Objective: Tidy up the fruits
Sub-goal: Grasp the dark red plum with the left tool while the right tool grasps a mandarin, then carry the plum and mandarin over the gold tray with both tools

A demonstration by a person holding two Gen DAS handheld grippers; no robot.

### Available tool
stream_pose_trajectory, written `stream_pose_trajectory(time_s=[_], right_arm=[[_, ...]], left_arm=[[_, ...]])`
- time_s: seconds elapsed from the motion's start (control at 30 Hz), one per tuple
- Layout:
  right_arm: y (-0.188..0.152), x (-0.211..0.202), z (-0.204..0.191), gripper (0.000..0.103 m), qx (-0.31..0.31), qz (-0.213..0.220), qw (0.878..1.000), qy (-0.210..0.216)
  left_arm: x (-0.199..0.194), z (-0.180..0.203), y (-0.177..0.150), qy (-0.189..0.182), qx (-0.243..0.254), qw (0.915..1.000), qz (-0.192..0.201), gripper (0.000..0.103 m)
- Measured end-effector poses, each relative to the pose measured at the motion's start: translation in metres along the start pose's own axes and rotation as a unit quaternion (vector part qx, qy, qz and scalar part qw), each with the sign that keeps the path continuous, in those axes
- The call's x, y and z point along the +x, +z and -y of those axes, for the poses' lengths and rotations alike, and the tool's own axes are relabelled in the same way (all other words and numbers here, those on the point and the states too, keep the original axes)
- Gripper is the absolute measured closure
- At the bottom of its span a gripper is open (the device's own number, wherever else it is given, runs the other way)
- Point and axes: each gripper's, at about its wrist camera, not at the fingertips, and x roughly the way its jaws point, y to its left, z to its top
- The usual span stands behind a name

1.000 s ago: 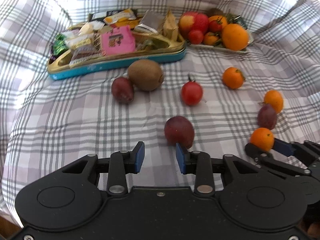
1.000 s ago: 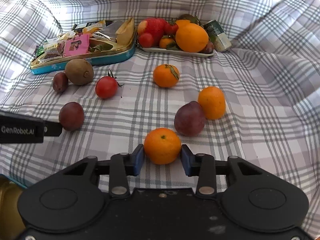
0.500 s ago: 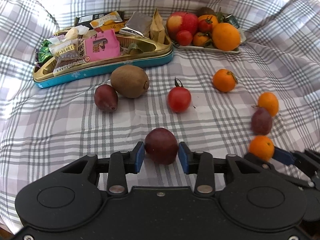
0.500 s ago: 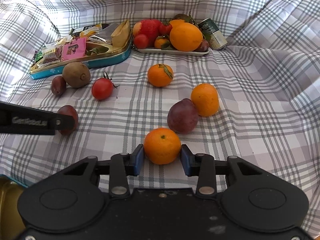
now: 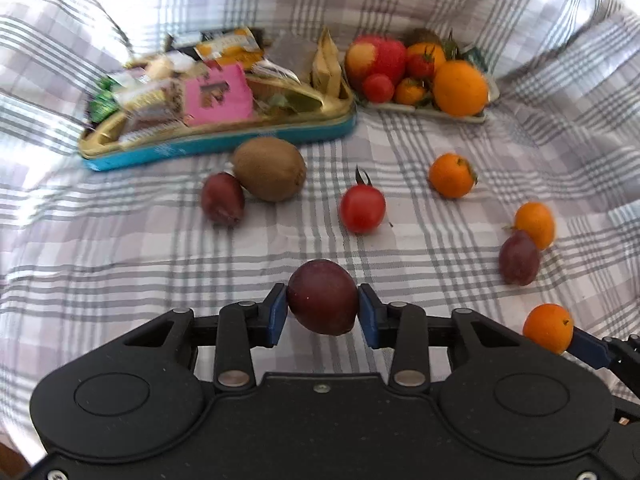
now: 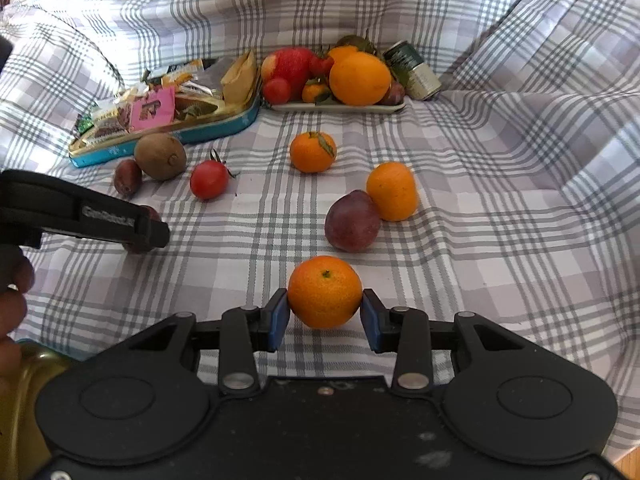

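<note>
Gripping a dark plum [image 5: 322, 298], the left gripper [image 5: 322, 312] has both blue pads pressed against the fruit's flanks; the plum sits square between the fingers, its fatter end hanging slightly below them. The right gripper [image 6: 324, 314] pinches a small mandarin [image 6: 325, 292] in the same manner, stem scar facing up, pads touching its sides. Whether either fruit is clear of the checked cloth [image 6: 500, 184] cannot be told from these views.

Relation governing the next move: the fruit plate [image 6: 340, 108] lies straight ahead of both grippers at the far end of the cloth, beside the snack tin [image 5: 216, 144] on its right. From the right wrist view the plate stands almost dead ahead; from the left wrist view it sits ahead and to the right, with the tin directly in line. Judgement: the right hand has the straighter run to the plate, while the left must angle rightward.

Loose fruit lies between: a tomato [image 5: 362, 208], a kiwi [image 5: 269, 168] touching a second plum [image 5: 222, 199], a leafy mandarin [image 6: 313, 151], and a third plum [image 6: 352, 221] touching another mandarin [image 6: 393, 191]. The plate is already heaped, so placing calls for a free edge.
</note>
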Motion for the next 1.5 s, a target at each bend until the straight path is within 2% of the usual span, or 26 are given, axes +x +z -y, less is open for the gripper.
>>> stream_pose_trajectory(time_s=[0.2,0.37,0.63,0.77,0.93,1.03,1.3,1.5], right_arm=[[-0.006,-0.036,0.006,0.064,0.015,0.024,0.999,0.014],[-0.017,-0.074,0.012,0.063,0.026,0.047,0.998,0.032],[-0.05,-0.124,0.016,0.063,0.025,0.055,0.996,0.07],[-0.065,-0.142,0.02,0.063,0.027,0.051,0.994,0.094],[-0.08,-0.166,0.011,0.063,-0.005,0.069,0.992,0.101],[-0.083,-0.172,0.002,0.063,-0.027,0.069,0.991,0.109],[-0.095,-0.159,-0.018,0.063,-0.053,0.023,0.99,0.127],[-0.096,-0.151,-0.016,0.063,-0.051,-0.003,0.992,0.115]], left_arm=[[-0.058,-0.006,-0.012,0.018,0.001,0.9988,0.045,0.055],[-0.104,-0.009,-0.036,0.034,0.005,0.997,0.07,0.055],[-0.147,-0.002,-0.087,0.038,0.005,0.9962,0.079,0.055],[-0.15,0.001,-0.108,0.03,-0.011,0.9977,0.06,0.055],[-0.146,0.002,-0.132,0.062,-0.021,0.9974,0.032,0.056],[-0.143,-0.002,-0.144,0.064,-0.034,0.9972,0.018,0.056],[-0.126,-0.007,-0.164,0.072,-0.056,0.9956,-0.017,0.056],[-0.122,-0.009,-0.168,0.076,-0.075,0.9939,-0.028,0.056]])
